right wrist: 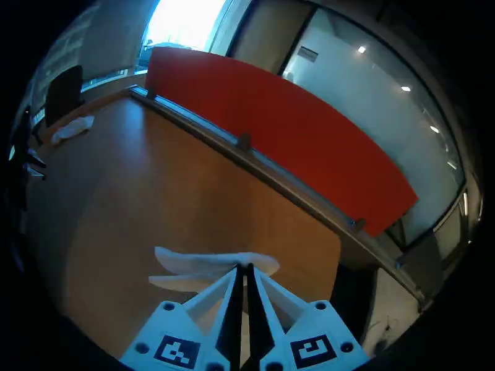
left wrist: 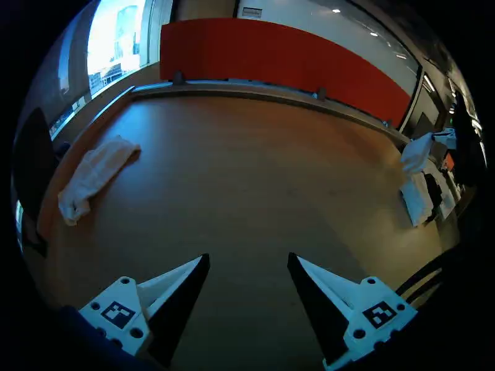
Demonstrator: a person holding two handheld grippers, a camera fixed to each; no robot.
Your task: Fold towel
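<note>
Currently held: a towel [right wrist: 204, 266], its edge pinched between the pressed-together jaws of the right gripper [right wrist: 242, 269], likely so it can be drawn over into a fold.
Towel's place: low over the table [right wrist: 124, 204], on the near side of the red screen [right wrist: 278, 130], towards its right end.
Left gripper [left wrist: 247, 260]: jaws spread wide around nothing, hovering in front of the red screen, probably free to take another corner.
Spare: a second towel [left wrist: 93, 176], bunched at the table's edge, well off the red screen's left end.
</note>
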